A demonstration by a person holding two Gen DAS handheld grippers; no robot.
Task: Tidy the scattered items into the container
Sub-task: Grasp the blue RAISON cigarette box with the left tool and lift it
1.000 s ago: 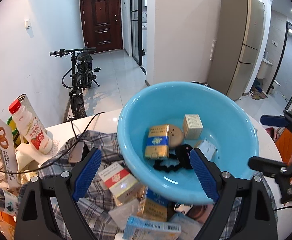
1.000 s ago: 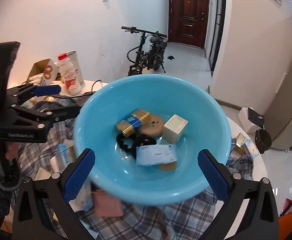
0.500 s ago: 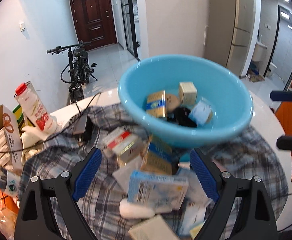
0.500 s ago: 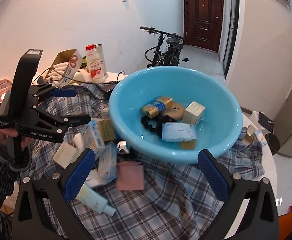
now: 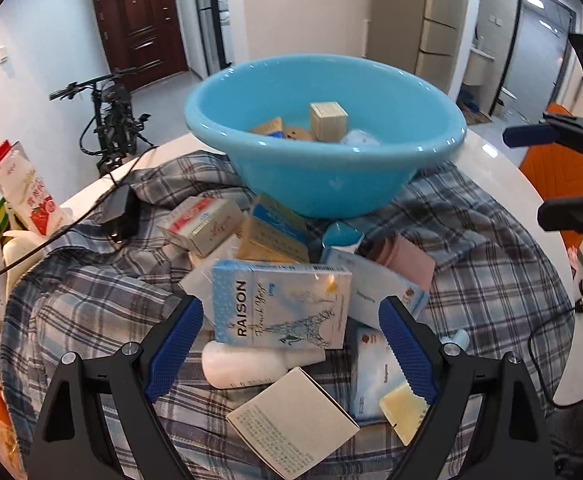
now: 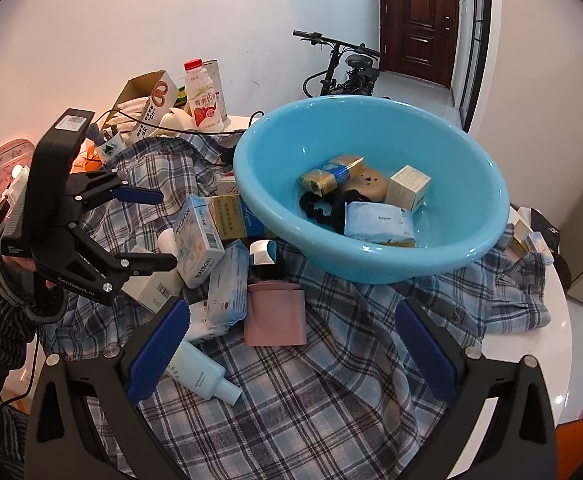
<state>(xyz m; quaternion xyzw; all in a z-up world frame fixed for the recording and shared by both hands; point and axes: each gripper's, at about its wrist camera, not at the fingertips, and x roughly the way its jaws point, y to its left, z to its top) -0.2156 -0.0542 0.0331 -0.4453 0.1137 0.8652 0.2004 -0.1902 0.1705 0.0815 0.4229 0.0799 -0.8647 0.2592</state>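
A light blue basin [image 5: 323, 176] [image 6: 275, 140] stands on a plaid cloth [image 6: 331, 400] and holds a gold-blue box [image 6: 331, 174], a beige cube box [image 6: 408, 188], a black scrunchie [image 6: 319, 208] and a blue tissue pack [image 6: 377, 220]. Scattered packs lie in front of it. My left gripper [image 5: 291, 340] [image 6: 163, 227] is open, its jaws on either side of a pale blue RAISON box [image 5: 279, 304] and a white bottle [image 5: 259, 364], touching neither. My right gripper [image 6: 293, 344] [image 5: 551, 176] is open above a pink pouch [image 6: 275, 312], with nothing between its pads.
A milk bottle [image 6: 205, 98], an open carton [image 6: 151, 100] and a black charger [image 5: 119, 210] with its cable crowd the table's far left. A pale blue bottle [image 6: 199, 372] lies by my right gripper's left finger. White table edge [image 6: 547, 356] shows on the right. A bicycle [image 6: 347, 72] stands behind.
Both grippers have drawn back from the basin and come down over the scattered pile. The basin now sits farther off, and the left gripper's jaws frame the RAISON box.
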